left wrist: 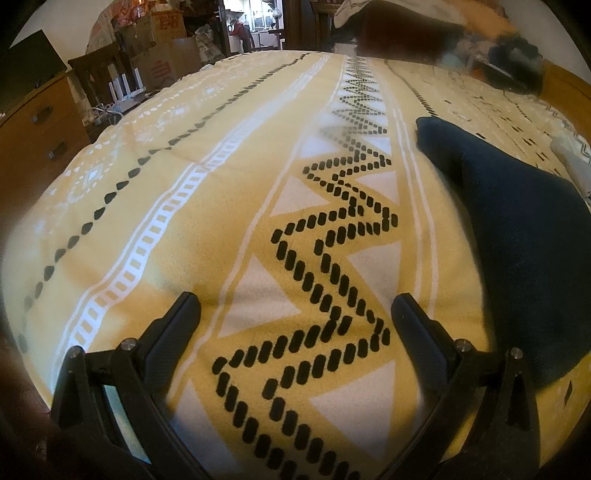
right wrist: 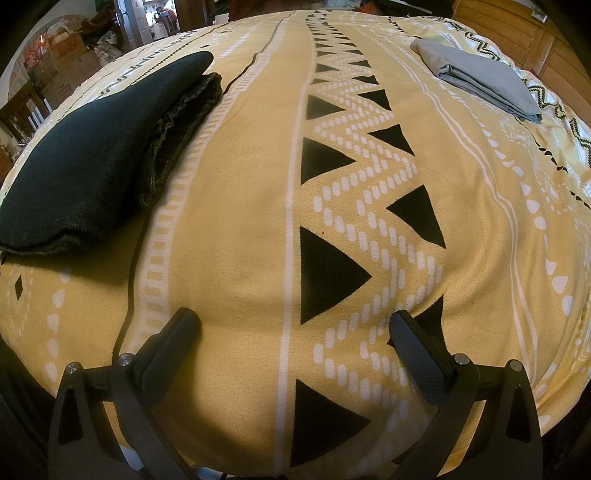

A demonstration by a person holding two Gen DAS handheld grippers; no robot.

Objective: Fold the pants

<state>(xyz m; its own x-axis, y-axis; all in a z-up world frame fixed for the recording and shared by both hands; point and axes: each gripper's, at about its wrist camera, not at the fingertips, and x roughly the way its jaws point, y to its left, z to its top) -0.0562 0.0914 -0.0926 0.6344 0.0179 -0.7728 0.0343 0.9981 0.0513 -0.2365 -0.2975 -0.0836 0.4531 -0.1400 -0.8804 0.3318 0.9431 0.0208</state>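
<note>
Dark navy pants lie folded in a thick stack on the yellow patterned bedspread, at the left in the right wrist view. They also show at the right in the left wrist view. My left gripper is open and empty over the bedspread, to the left of the pants. My right gripper is open and empty over the bedspread, to the right of the pants and nearer the front edge.
A folded grey garment lies at the far right of the bed. A wooden dresser, a chair and cardboard boxes stand beyond the bed's left side. A wooden headboard runs along the far right.
</note>
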